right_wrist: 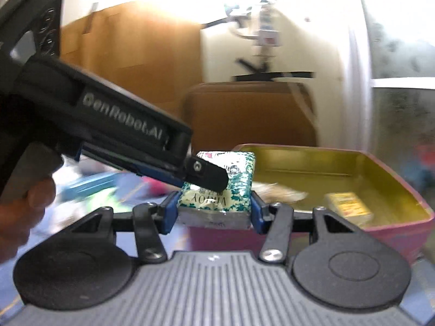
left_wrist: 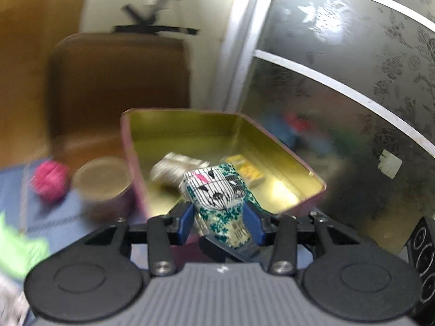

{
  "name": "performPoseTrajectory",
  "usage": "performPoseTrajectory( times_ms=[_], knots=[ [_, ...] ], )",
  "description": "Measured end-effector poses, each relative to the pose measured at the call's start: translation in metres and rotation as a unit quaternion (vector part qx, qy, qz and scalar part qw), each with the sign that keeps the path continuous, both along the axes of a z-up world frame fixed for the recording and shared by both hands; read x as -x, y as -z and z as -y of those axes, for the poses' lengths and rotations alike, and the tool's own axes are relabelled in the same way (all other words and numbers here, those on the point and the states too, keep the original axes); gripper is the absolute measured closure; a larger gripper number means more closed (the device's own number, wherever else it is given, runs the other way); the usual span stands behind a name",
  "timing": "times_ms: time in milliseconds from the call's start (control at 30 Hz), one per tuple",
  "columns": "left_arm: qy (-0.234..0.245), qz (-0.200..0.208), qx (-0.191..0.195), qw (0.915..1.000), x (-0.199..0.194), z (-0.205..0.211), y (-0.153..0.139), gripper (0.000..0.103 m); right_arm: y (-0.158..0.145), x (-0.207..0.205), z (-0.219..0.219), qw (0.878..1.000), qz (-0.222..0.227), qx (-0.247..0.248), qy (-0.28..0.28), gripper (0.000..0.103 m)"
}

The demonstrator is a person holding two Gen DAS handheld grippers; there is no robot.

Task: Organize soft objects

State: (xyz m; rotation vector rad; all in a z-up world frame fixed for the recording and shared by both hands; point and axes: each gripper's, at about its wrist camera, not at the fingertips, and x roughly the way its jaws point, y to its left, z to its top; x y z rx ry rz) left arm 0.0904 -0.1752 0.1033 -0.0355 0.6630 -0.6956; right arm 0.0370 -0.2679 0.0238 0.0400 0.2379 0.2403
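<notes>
Pinching of 1 green-and-white tissue pack (right_wrist: 217, 190) by both grippers at once, just before the pink tin (right_wrist: 402, 225).

Right gripper (right_wrist: 214, 207) is clamped on the pack's lower end; left gripper (left_wrist: 221, 224) is clamped on the same pack (left_wrist: 217, 190), its blue pads (left_wrist: 187, 222) pressed to both sides. Pack is held above the tin's (left_wrist: 299, 160) near rim. 1 yellow packet (right_wrist: 349, 206) and 1 pale wrapped item (left_wrist: 174, 167) are seen inside. Pink ball (left_wrist: 50, 183) and round can (left_wrist: 102, 182) are blurred beside the tin.

Brown chair (left_wrist: 119, 87), patterned glass door (left_wrist: 339, 81), black speaker (left_wrist: 422, 258)
</notes>
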Motion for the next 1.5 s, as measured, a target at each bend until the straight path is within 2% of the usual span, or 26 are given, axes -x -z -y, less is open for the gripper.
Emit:
performPoseTrajectory(
  times_ms=[67,133,200,233,300,400,467,533,600,667,733,833,933,1000,1133,1167,1233,1300,1400,1500],
  knots=[
    [-0.001,0.009,-0.006,0.9999,-0.016,0.022,0.005,0.061,0.0,-0.019,0.016,1.0,-0.01,0.002,0.026,0.047],
    [-0.009,0.008,-0.011,0.9999,-0.027,0.035,0.013,0.06,0.005,-0.038,0.024,0.998,-0.015,0.026,0.053,0.044],
    [-0.021,0.003,-0.018,0.9996,-0.035,0.041,0.022,0.06,0.014,-0.054,0.027,0.993,-0.026,0.065,0.098,0.034],
    [-0.031,0.0,-0.021,0.9993,-0.035,0.039,0.025,0.061,0.016,-0.058,0.029,0.99,-0.035,0.072,0.117,0.034],
    [-0.027,-0.005,-0.003,0.9996,-0.026,0.027,0.026,0.061,0.017,-0.051,0.042,0.992,-0.035,0.041,0.112,0.034],
    [-0.026,0.004,0.017,0.9995,-0.002,-0.012,0.025,0.061,0.014,-0.03,0.04,0.994,-0.007,0.008,0.106,0.034],
    [-0.029,0.004,0.017,0.9994,0.016,-0.041,0.03,0.061,0.011,-0.022,0.031,0.996,0.007,-0.008,0.09,0.038],
    [-0.052,0.0,0.007,0.9987,0.035,-0.078,0.04,0.061,0.008,-0.012,0.02,0.998,0.009,-0.031,0.052,0.05],
    [-0.084,-0.015,-0.004,0.9964,0.048,-0.116,0.05,0.061,0.006,-0.009,0.0,0.999,-0.005,-0.044,-0.004,0.065],
    [-0.127,-0.031,-0.01,0.9913,0.063,-0.156,0.062,0.062,0.007,-0.017,-0.024,0.996,-0.031,-0.042,-0.071,0.074],
    [-0.173,-0.043,-0.006,0.9839,0.077,-0.193,0.072,0.063,0.011,-0.02,-0.052,0.991,-0.053,-0.029,-0.117,0.075],
    [-0.229,-0.053,0.019,0.9718,0.093,-0.241,0.079,0.063,0.019,-0.033,-0.1,0.981,-0.09,0.001,-0.173,0.075],
    [-0.272,-0.054,0.039,0.9599,0.101,-0.273,0.084,0.063,0.023,-0.049,-0.138,0.968,-0.119,0.004,-0.22,0.074],
    [-0.283,-0.06,0.054,0.9556,0.103,-0.287,0.087,0.063,0.023,-0.053,-0.156,0.964,-0.124,0.009,-0.233,0.063],
    [-0.289,-0.071,0.076,0.9518,0.102,-0.302,0.091,0.063,0.027,-0.077,-0.176,0.961,-0.148,0.004,-0.233,0.061],
    [-0.29,-0.074,0.08,0.9509,0.102,-0.303,0.093,0.063,0.03,-0.083,-0.177,0.958,-0.164,-0.005,-0.234,0.061],
    [-0.287,-0.077,0.084,0.951,0.101,-0.303,0.094,0.063,0.036,-0.09,-0.173,0.951,-0.194,-0.032,-0.24,0.07],
    [-0.283,-0.077,0.083,0.9524,0.102,-0.302,0.094,0.063,0.038,-0.082,-0.166,0.948,-0.204,-0.052,-0.24,0.079],
    [-0.279,-0.079,0.081,0.9537,0.102,-0.299,0.094,0.063,0.037,-0.063,-0.151,0.948,-0.203,-0.057,-0.239,0.083],
    [-0.276,-0.079,0.059,0.9562,0.097,-0.289,0.094,0.061,0.04,-0.036,-0.13,0.952,-0.193,-0.049,-0.232,0.083]
  ],
)
